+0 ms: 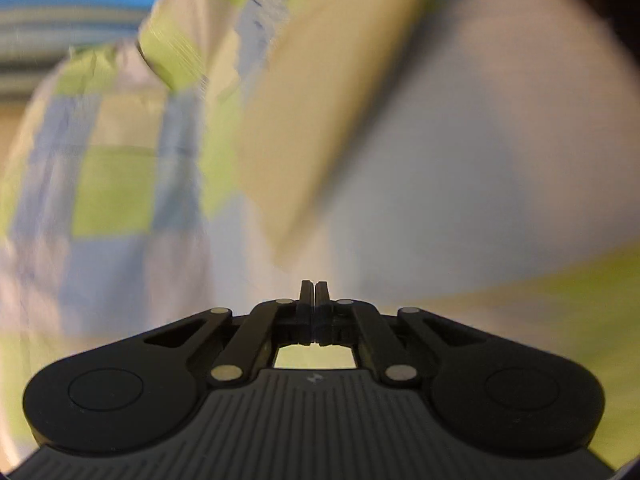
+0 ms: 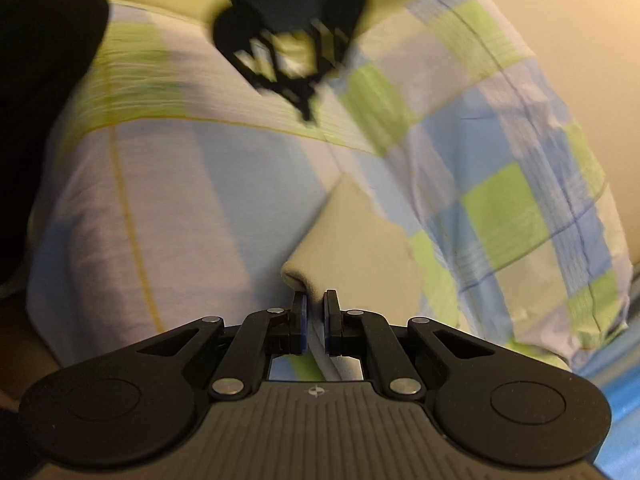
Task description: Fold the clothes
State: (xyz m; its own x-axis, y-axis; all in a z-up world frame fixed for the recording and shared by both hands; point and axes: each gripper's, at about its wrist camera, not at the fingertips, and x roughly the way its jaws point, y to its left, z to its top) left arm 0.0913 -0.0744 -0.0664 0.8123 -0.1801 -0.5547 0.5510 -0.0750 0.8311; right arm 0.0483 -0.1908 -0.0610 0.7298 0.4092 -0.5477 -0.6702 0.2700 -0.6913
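Cream-coloured surface lies under everything, with a blue band (image 2: 612,396) at its edge beside the checked garment (image 2: 500,208). From your right wrist view, your right gripper (image 2: 315,312) has its jaws pinched on a pale fold of that garment, the cloth running down between the blue pads (image 2: 303,320). Beyond it the checked fabric spreads wide, and past that your left gripper (image 2: 296,76) hangs blurred over the cloth. A dark sleeve (image 2: 44,60) blocks the corner left of the garment. Your left wrist view shows your left gripper (image 1: 315,292) with fingers pressed together; whether cloth is between them I cannot tell. Ahead, the garment (image 1: 112,184) is smeared by blur.
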